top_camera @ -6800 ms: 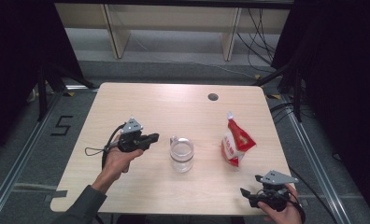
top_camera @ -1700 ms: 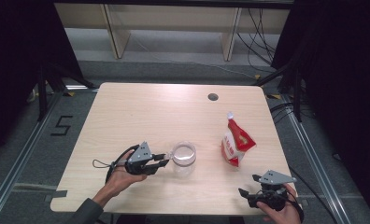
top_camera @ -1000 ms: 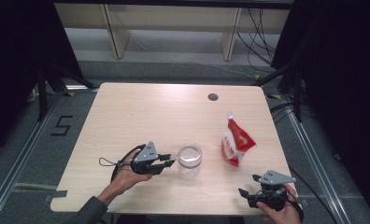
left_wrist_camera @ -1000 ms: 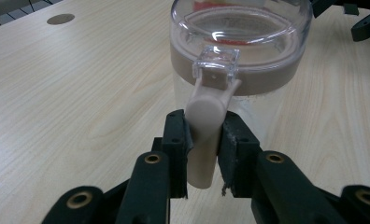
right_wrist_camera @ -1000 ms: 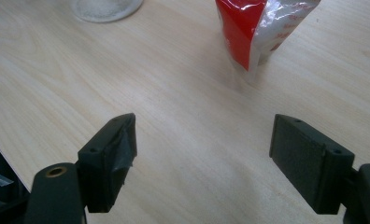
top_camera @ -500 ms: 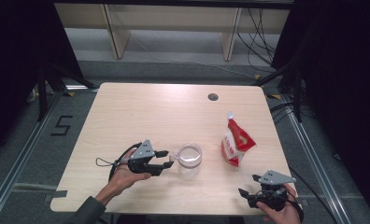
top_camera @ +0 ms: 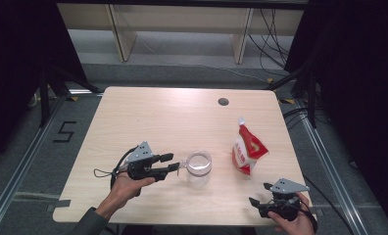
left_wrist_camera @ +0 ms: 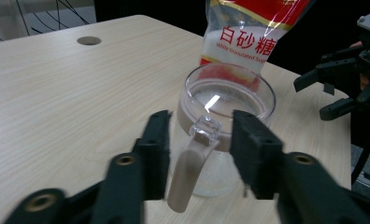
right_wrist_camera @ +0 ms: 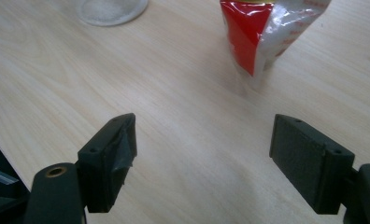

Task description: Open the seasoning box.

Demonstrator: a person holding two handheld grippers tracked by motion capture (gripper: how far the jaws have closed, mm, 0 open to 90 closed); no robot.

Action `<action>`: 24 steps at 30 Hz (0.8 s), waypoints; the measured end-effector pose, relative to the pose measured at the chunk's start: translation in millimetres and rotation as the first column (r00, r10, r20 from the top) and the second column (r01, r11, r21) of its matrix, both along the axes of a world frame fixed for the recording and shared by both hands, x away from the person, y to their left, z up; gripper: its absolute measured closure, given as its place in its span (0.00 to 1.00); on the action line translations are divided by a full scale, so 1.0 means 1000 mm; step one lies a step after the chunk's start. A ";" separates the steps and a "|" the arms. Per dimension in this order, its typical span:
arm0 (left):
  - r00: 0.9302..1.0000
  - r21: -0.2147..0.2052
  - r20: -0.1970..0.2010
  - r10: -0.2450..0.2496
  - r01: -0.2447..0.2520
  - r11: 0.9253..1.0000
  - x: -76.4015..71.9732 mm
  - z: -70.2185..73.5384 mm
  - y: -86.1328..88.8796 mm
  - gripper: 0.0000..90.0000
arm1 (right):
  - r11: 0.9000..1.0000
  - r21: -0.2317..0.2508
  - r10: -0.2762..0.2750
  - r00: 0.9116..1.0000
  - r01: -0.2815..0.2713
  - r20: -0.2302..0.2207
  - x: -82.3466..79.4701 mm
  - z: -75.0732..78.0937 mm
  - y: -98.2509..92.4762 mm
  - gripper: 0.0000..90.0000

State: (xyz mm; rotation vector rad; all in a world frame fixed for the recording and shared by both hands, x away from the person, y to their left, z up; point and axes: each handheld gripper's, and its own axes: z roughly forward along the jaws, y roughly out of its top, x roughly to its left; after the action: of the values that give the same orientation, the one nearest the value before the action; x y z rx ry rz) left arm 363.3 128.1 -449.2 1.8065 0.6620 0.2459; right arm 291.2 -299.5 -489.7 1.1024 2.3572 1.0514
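L gripper [left_wrist_camera: 199,156] at clear jug [top_camera: 199,168] near table [top_camera: 148,112] front-centre, jaws just closing w/ handle [left_wrist_camera: 192,163] between, pads not yet pressing; R gripper [right_wrist_camera: 206,154] wide open, idle at front-right corner; sugar bag [top_camera: 248,152] beside jug untouched, grasp & rest pending.

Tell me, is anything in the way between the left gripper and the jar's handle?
Nothing visible is. In the left gripper view the handle of the clear jar already sits between the left gripper's jaws, with gaps on both sides, so the pads don't press it. The sugar bag stands beyond the jar, apart from it.
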 end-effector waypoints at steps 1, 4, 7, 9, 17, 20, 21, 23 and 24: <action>1.000 0.006 0.006 0.008 -0.008 1.000 -0.001 0.001 -0.001 0.73 | 1.000 0.000 0.007 1.000 -0.007 0.012 0.000 0.000 0.001 0.26; 1.000 -0.006 0.016 0.019 -0.019 1.000 -0.003 0.004 -0.006 0.82 | 0.999 0.025 0.023 1.000 -0.023 0.009 -0.001 0.000 0.004 0.26; 1.000 -0.002 0.019 0.022 -0.022 1.000 -0.003 0.006 -0.014 0.89 | 0.998 0.061 0.003 1.000 -0.004 0.013 -0.002 0.000 0.008 0.25; 0.999 0.020 0.018 0.031 -0.032 0.999 -0.001 0.008 -0.019 0.91 | 0.998 0.055 0.024 0.999 -0.026 0.031 -0.001 0.001 0.009 0.25; 0.999 0.065 0.017 0.044 -0.045 0.997 0.002 0.003 -0.030 0.95 | 0.999 0.047 0.026 0.999 -0.028 0.031 -0.001 0.001 0.009 0.27; 0.999 0.078 0.024 0.044 -0.046 0.996 0.003 0.003 -0.028 0.96 | 0.998 0.050 0.032 0.999 -0.033 0.026 -0.001 0.000 0.010 0.27; 0.999 0.080 0.022 0.046 -0.048 0.996 0.003 0.003 -0.028 0.96 | 0.998 0.045 0.030 0.999 -0.031 0.030 -0.001 0.001 0.010 0.28; 0.999 0.074 0.017 0.042 -0.043 0.996 0.003 0.001 -0.028 0.96 | 0.998 0.055 0.031 0.999 -0.032 0.014 -0.002 0.001 0.012 0.29; 0.999 0.073 0.019 0.041 -0.043 0.996 0.003 0.001 -0.028 0.96 | 0.997 0.056 0.045 0.999 -0.046 0.022 -0.001 0.001 0.012 0.30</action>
State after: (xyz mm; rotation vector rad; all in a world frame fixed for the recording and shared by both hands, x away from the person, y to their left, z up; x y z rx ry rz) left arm 366.3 99.9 -448.7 1.8594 0.6869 0.3174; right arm 290.1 -287.3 -488.8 1.0568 2.3598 1.1458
